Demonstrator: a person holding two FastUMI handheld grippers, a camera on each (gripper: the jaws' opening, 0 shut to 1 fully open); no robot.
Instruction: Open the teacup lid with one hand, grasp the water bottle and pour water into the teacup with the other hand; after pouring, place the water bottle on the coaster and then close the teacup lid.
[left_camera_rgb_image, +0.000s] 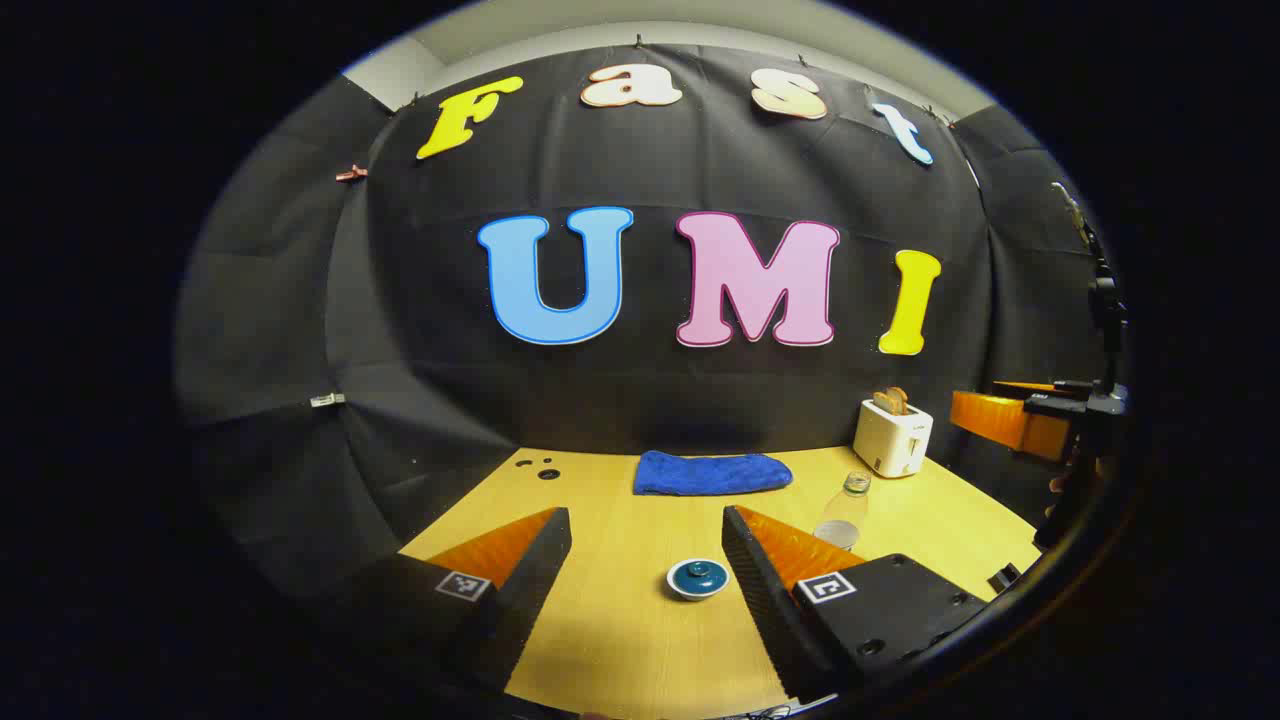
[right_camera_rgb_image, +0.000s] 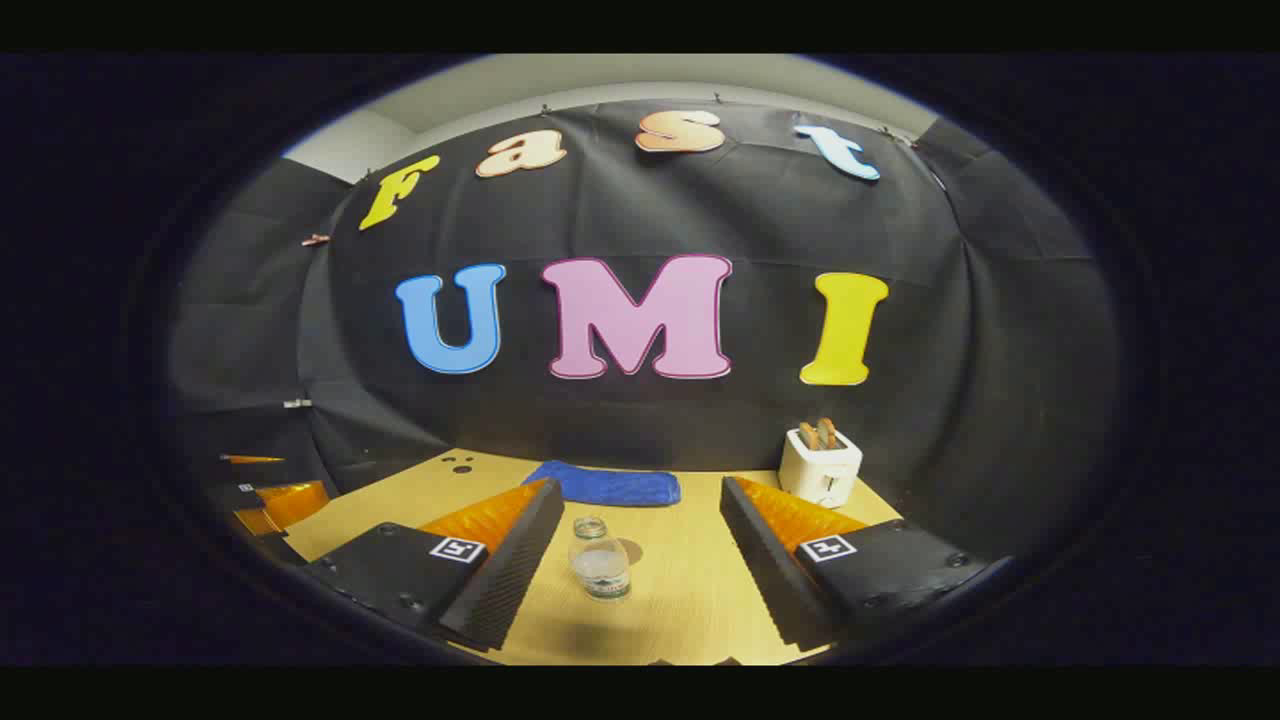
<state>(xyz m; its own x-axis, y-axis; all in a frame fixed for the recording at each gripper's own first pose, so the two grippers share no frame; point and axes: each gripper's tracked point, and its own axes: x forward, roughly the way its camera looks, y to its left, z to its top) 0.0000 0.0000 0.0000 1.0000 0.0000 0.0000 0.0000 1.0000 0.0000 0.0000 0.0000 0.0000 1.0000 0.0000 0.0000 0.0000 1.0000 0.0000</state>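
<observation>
A small white teacup with a blue knobbed lid (left_camera_rgb_image: 697, 578) stands on the wooden table (left_camera_rgb_image: 620, 640). It shows between the spread fingers of my left gripper (left_camera_rgb_image: 645, 515), closer to the right finger; the gripper is open and holds nothing. A clear water bottle (left_camera_rgb_image: 845, 510) with a little water stands behind and to the right of the cup. In the right gripper view the same bottle (right_camera_rgb_image: 598, 560) stands upright between the fingers of my right gripper (right_camera_rgb_image: 640, 487), nearer its left finger. That gripper is open and apart from the bottle.
A folded blue cloth (left_camera_rgb_image: 710, 472) (right_camera_rgb_image: 610, 487) lies at the table's back edge. A white toaster (left_camera_rgb_image: 892, 437) (right_camera_rgb_image: 820, 467) with toast stands at the back right. The right gripper (left_camera_rgb_image: 1020, 420) hangs off the table's right side; the left gripper (right_camera_rgb_image: 270, 500) shows at the far left.
</observation>
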